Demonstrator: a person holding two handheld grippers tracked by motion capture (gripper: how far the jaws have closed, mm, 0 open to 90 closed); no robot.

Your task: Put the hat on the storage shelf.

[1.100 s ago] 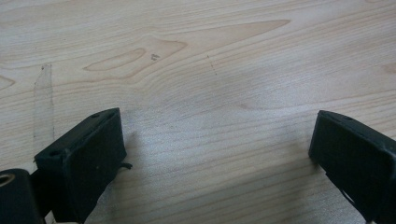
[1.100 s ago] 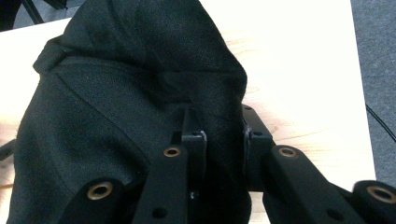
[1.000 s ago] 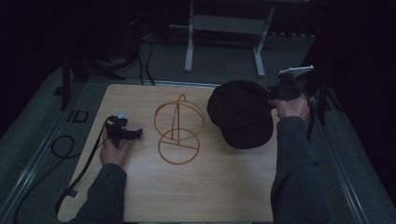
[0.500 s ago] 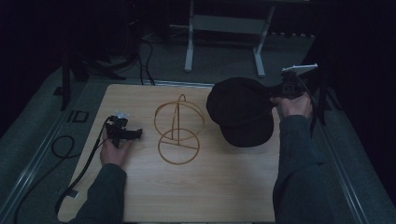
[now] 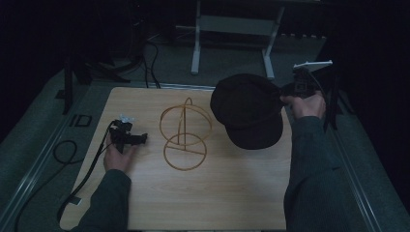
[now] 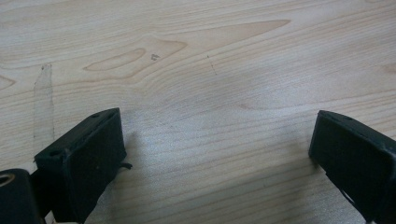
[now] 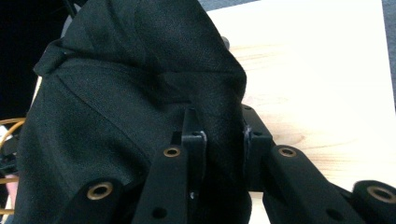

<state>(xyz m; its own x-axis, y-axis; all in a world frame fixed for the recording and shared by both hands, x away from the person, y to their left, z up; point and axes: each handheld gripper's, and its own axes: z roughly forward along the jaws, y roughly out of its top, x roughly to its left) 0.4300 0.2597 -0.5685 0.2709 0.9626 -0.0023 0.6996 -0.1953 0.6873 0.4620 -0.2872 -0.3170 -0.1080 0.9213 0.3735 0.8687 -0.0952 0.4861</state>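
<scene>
Now, your scene, line by line:
Cap (image 5: 249,111): a black fabric cap with a short brim; in the right gripper view (image 7: 121,116) you can see woven cloth, stitched seams and a fold bunched up at the edge.
Cap position: it sits over the far right part of the desk (image 5: 145,198), tilted, its brim toward you and its crown toward the far edge; whether the near rim touches the wood you cannot tell.
Right tongs (image 5: 285,92): closed on the cap's right edge, with a pinch of cloth pressed between the two black jaws (image 7: 223,140); your right hand (image 5: 304,104) holds them just off the desk's right side.
Left tongs (image 5: 140,139): spread wide with nothing between the jaws, resting low over the bare wood on the left of the desk (image 6: 215,140), well apart from the cap; your left hand (image 5: 116,152) is behind them.
Wire stand (image 5: 185,135): a golden wire frame, one ring flat on the desk and a hoop standing upright above it, between the left tongs and the cap, just beside the cap's left side.
</scene>
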